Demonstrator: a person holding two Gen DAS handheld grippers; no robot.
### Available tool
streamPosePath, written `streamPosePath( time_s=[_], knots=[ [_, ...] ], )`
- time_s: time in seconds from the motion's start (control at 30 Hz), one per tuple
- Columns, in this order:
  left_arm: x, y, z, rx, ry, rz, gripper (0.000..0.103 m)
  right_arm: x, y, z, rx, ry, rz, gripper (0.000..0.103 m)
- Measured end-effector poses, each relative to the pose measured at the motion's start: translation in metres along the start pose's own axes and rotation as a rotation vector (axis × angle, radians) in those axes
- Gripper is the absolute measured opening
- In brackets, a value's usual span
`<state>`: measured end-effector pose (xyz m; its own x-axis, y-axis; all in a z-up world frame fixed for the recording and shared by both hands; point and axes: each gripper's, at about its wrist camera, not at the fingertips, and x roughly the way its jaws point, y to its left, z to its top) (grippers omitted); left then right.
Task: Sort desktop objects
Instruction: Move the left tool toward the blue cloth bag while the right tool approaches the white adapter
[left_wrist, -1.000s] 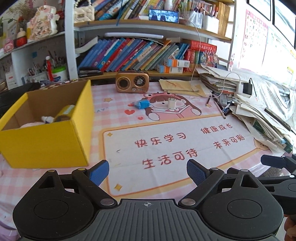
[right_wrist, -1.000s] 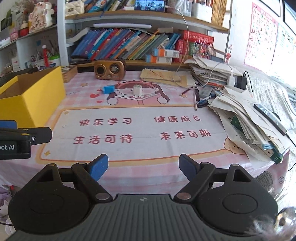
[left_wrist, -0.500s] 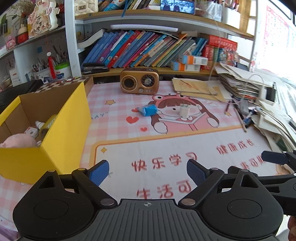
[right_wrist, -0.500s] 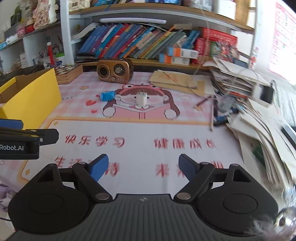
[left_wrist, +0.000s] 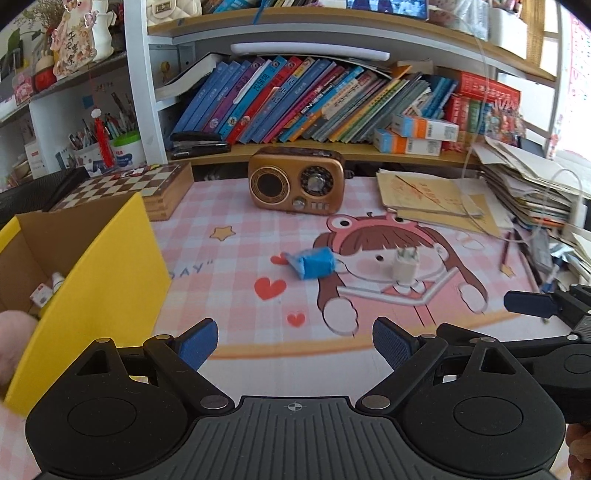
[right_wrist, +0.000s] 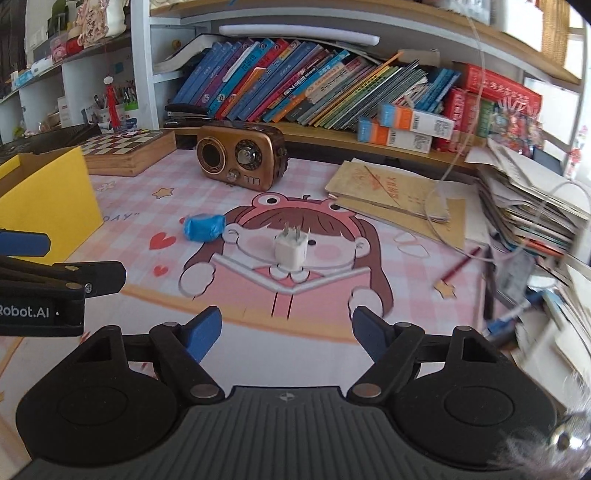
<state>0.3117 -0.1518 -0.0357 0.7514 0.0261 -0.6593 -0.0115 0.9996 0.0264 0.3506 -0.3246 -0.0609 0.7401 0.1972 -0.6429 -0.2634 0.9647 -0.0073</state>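
On pink checked mat (left_wrist: 229, 266) covering worktop: white plug (right_wrist: 290, 248) upright, prongs up, on cartoon girl's face; blue packet (right_wrist: 204, 227) just left of it, apart. Brown radio (left_wrist: 296, 183) behind both, near bookshelf. Yellow box (left_wrist: 99, 280) at left edge, small items inside, chessboard (left_wrist: 125, 184) behind it. Paper stacks (right_wrist: 524, 206) piled at right. Left gripper (left_wrist: 295, 341) fingers spread wide, holding nothing, above mat. Right gripper (right_wrist: 286, 332) fingers likewise released, plug straight ahead between them, not touching.
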Motion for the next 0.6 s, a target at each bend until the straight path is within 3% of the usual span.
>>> streamPosePath(
  time_s=[0.6],
  knots=[
    [0.082,-0.004,0.029,-0.048,0.050,0.029,0.091,0.101,-0.018,0.037,-0.001,0.022,0.044,0.050]
  ],
)
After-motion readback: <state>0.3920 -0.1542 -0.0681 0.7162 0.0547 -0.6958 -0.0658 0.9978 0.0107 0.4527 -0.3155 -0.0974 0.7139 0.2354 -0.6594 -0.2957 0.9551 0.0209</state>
